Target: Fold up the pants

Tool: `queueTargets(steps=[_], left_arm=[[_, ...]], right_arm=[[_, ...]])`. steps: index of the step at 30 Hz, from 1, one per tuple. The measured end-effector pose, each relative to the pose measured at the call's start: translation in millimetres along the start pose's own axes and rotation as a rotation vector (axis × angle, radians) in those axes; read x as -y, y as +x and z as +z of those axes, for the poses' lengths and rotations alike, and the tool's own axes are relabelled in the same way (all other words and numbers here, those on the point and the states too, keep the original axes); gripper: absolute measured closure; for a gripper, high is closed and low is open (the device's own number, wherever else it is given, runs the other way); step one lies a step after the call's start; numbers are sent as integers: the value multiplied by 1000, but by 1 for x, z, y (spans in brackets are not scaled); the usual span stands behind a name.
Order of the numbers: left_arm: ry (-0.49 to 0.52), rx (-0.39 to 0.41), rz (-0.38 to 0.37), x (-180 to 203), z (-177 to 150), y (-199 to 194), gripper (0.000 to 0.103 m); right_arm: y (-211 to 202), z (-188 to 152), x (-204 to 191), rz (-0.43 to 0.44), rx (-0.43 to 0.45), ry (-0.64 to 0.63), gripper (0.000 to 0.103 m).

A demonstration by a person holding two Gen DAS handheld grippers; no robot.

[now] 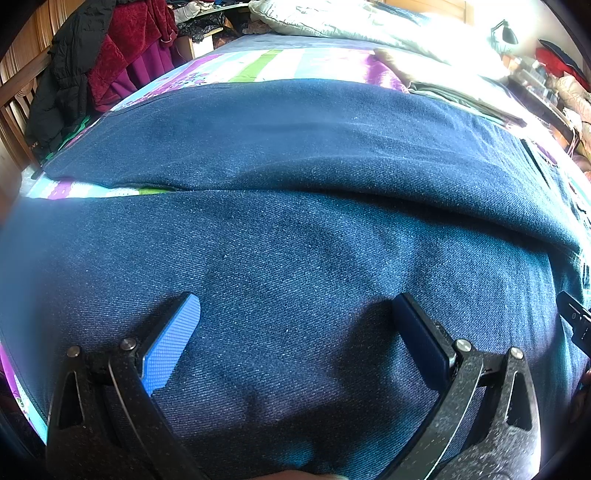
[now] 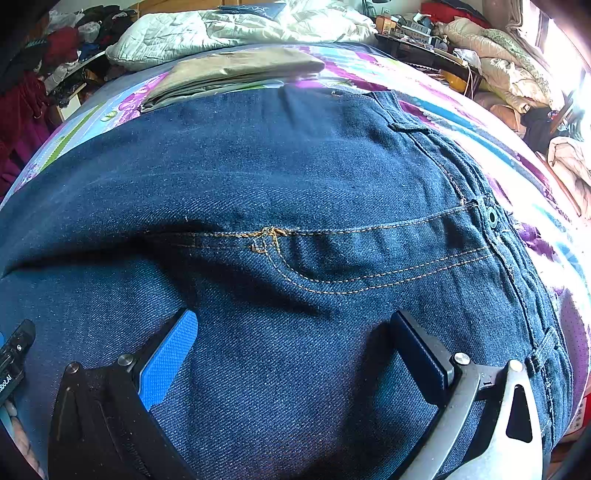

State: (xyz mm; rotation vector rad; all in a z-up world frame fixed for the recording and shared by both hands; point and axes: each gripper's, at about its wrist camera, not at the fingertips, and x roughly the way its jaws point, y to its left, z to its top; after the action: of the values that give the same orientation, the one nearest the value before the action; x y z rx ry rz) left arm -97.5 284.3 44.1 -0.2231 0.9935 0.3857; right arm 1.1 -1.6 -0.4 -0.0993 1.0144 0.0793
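Note:
Dark blue jeans (image 1: 295, 229) lie spread flat on a bed, the two legs side by side in the left wrist view with a gap of bedsheet between them at the left. My left gripper (image 1: 295, 306) hovers open just above the nearer leg, nothing between its blue pads (image 1: 170, 343). In the right wrist view the jeans (image 2: 258, 166) show their fly seam, button (image 2: 492, 215) and waistband at the right. My right gripper (image 2: 295, 321) is open over the denim near the crotch, holding nothing.
The bedsheet (image 1: 258, 66) is striped purple, green and white. Folded khaki and grey clothes (image 2: 229, 74) lie beyond the jeans, with a white quilt (image 2: 221, 29) behind. Coats (image 1: 110, 62) hang at the left; a cluttered side table (image 2: 424, 48) stands at the right.

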Motion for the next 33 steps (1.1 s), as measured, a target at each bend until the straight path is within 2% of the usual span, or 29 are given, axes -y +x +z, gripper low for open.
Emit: queueTargets(steps=[33], left_arm=[[5,-2,8,7,-1,-1,0]], right_arm=[[2,3,-6,-18,-15,-11,0]])
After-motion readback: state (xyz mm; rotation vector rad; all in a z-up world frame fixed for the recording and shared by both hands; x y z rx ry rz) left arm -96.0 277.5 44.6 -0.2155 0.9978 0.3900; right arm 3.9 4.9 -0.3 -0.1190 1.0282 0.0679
